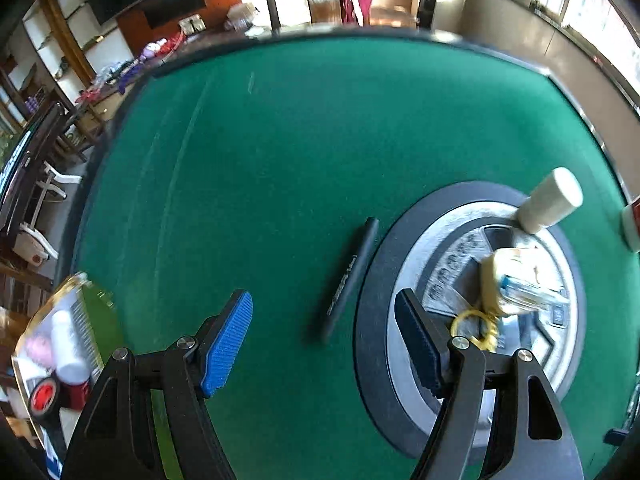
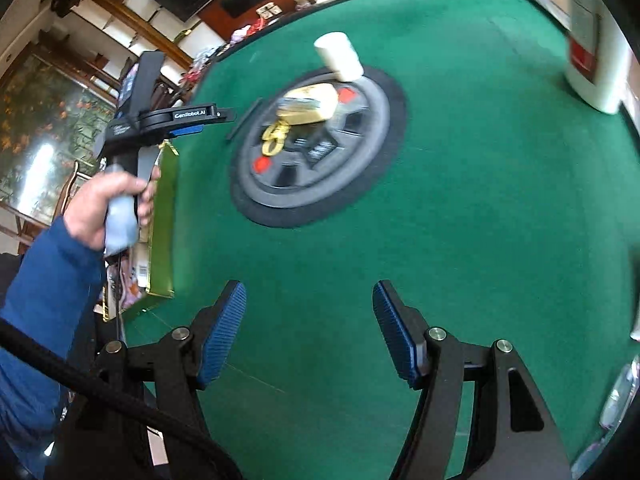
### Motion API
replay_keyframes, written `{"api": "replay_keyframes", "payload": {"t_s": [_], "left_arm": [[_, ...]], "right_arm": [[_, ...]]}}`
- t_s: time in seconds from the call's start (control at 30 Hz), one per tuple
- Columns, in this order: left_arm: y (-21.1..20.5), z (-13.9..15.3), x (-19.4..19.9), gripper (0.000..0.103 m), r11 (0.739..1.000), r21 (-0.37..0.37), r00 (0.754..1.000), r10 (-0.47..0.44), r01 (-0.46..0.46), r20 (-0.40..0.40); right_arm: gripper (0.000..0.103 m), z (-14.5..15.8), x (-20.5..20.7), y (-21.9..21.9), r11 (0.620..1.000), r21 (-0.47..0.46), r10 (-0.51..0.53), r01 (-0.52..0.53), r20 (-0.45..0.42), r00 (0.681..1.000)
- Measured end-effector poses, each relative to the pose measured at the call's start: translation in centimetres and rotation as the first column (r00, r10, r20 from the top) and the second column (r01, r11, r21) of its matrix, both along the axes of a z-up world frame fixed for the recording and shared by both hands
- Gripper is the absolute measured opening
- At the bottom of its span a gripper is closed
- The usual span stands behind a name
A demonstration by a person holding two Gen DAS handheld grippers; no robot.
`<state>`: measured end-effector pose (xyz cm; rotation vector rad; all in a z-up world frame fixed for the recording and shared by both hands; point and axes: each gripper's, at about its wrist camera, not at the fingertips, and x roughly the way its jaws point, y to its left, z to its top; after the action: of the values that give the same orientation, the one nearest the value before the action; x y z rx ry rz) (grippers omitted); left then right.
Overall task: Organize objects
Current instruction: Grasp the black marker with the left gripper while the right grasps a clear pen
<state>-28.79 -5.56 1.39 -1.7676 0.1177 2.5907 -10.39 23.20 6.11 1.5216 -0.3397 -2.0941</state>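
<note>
My left gripper [image 1: 324, 304] hangs open over the green felt, with nothing between its blue pads. Just beyond its tips lies a black pen [image 1: 348, 280], beside the round black and silver centre console [image 1: 376, 280]. On the console sit a cream cylinder [image 1: 550, 202], a yellow pouch [image 1: 516, 280] and a yellow clip [image 1: 476, 330]. My right gripper [image 2: 308, 300] is open too, above bare felt nearer the table's front. In the right wrist view the console [image 2: 384, 128] carries the cylinder [image 2: 340, 56], the pouch [image 2: 308, 106] and the clip [image 2: 274, 138].
A green and gold printed box [image 1: 60, 340] stands at the table's left edge, also visible as the box [image 2: 162, 224] beside a hand [image 2: 108, 204] in a blue sleeve holding the left device. A white container with a red label [image 2: 592, 52] stands at the far right corner.
</note>
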Motion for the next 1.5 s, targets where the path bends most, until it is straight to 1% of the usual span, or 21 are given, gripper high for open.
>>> {"api": "replay_keyframes", "payload": {"t_s": [0.07, 0.13, 0.17, 0.2, 0.27, 0.4, 0.47, 0.5, 0.57, 0.6, 0.63, 0.7, 0.77, 0.87, 0.93, 1.0, 1.03, 1.13, 1.27, 1.3, 1.5], "left_arm": [[0.2, -0.8, -0.7, 0.065, 1.0, -0.015, 1.0, -0.01, 0.01, 0.013], [0.3, -1.1, -1.1, 0.043, 1.0, -0.013, 1.0, -0.014, 0.014, 0.014], [0.3, -1.0, -1.1, 0.021, 1.0, 0.015, 1.0, -0.008, 0.008, 0.0], [0.4, -1.2, -1.1, 0.009, 1.0, 0.015, 1.0, -0.001, 0.001, 0.008], [0.6, -1.1, -0.5, 0.009, 1.0, -0.008, 1.0, 0.003, -0.003, 0.003], [-0.2, -0.8, 2.5, 0.008, 0.997, 0.036, 0.998, 0.067, -0.068, 0.013], [-0.1, -0.7, 4.7, 0.008, 0.995, 0.045, 0.996, 0.085, -0.086, 0.02], [0.0, -0.6, 6.3, 0.008, 0.995, 0.05, 0.996, 0.09, -0.091, 0.023], [0.2, -0.6, 8.8, 0.008, 0.994, 0.052, 0.995, 0.098, -0.099, 0.024], [0.3, -0.6, 10.1, 0.008, 0.993, 0.059, 0.994, 0.106, -0.107, 0.02], [0.5, -0.6, 11.0, 0.008, 0.992, 0.052, 0.994, 0.112, -0.113, 0.011], [0.7, -0.5, 11.8, 0.008, 0.991, 0.045, 0.992, 0.122, -0.122, 0.002], [0.7, -0.5, 12.2, 0.008, 0.989, 0.054, 0.991, 0.136, -0.136, 0.003], [0.7, -0.4, 12.6, 0.008, 0.987, 0.068, 0.989, 0.147, -0.147, 0.007], [0.9, -0.2, 12.6, 0.009, 0.987, 0.068, 0.989, 0.146, -0.146, 0.012], [0.9, -0.2, 12.4, 0.009, 0.987, 0.067, 0.989, 0.146, -0.146, 0.016], [0.9, -0.2, 12.3, 0.009, 0.987, 0.067, 0.989, 0.144, -0.145, 0.017], [0.6, -0.1, 12.1, 0.008, 0.985, 0.093, 0.99, 0.142, -0.143, 0.01], [-1.0, -0.1, 13.5, 0.008, 0.964, 0.197, 0.984, 0.178, -0.177, 0.014], [-1.2, 0.0, 13.9, 0.008, 0.959, 0.215, 0.983, 0.182, -0.183, 0.023], [-0.9, 0.0, 15.3, 0.008, 0.965, 0.201, 0.985, 0.169, -0.171, 0.025]], "right_arm": [[0.066, -0.2, 0.0, 1.4, 1.0, 0.012, -0.012, 0.012, -0.005, 1.0], [0.066, -0.2, -0.4, 2.4, 1.0, 0.006, -0.024, 0.024, -0.003, 1.0], [0.066, -0.2, -0.7, 2.7, 1.0, 0.005, -0.028, 0.028, -0.006, 1.0], [0.066, 0.0, -0.9, 3.0, 1.0, 0.005, -0.027, 0.028, -0.015, 1.0], [0.066, 0.5, -1.8, 2.6, 1.0, 0.003, -0.003, 0.003, -0.039, 0.999], [0.066, 1.7, -4.1, 0.3, 0.996, 0.027, 0.086, -0.084, -0.106, 0.991], [0.065, 2.6, -5.9, -1.9, 0.987, 0.065, 0.155, -0.146, -0.171, 0.973], [0.061, 2.9, -6.5, -2.9, 0.98, 0.089, 0.191, -0.177, -0.194, 0.962], [0.045, 3.2, -8.2, -5.4, 0.958, 0.16, 0.272, -0.239, -0.237, 0.933], [0.032, 3.0, -9.1, -6.9, 0.941, 0.195, 0.321, -0.278, -0.24, 0.916], [0.026, 2.7, -9.8, -8.2, 0.924, 0.225, 0.36, -0.309, -0.24, 0.902], [0.02, 1.8, -11.3, -11.1, 0.872, 0.312, 0.455, -0.377, -0.231, 0.86], [0.02, 1.4, -12.4, -12.9, 0.842, 0.361, 0.498, -0.401, -0.234, 0.835], [0.02, 0.6, -14.0, -14.8, 0.803, 0.429, 0.535, -0.413, -0.216, 0.817], [0.02, -0.1, -14.9, -15.4, 0.792, 0.44, 0.544, -0.424, -0.193, 0.816], [0.021, -1.7, -15.8, -15.6, 0.777, 0.442, 0.546, -0.448, -0.12, 0.829], [0.014, -1.7, -15.6, -15.5, 0.779, 0.449, 0.547, -0.438, -0.144, 0.824], [0.013, -1.6, -14.9, -15.0, 0.789, 0.466, 0.512, -0.4, -0.138, 0.848], [0.013, 0.0, -11.5, -11.6, 0.884, 0.318, 0.401, -0.341, -0.145, 0.904], [0.013, 0.3, -9.5, -10.3, 0.908, 0.246, 0.376, -0.339, -0.123, 0.918], [0.013, -0.6, -0.3, -6.4, 0.945, 0.094, 0.32, -0.315, -0.048, 0.946]]}}
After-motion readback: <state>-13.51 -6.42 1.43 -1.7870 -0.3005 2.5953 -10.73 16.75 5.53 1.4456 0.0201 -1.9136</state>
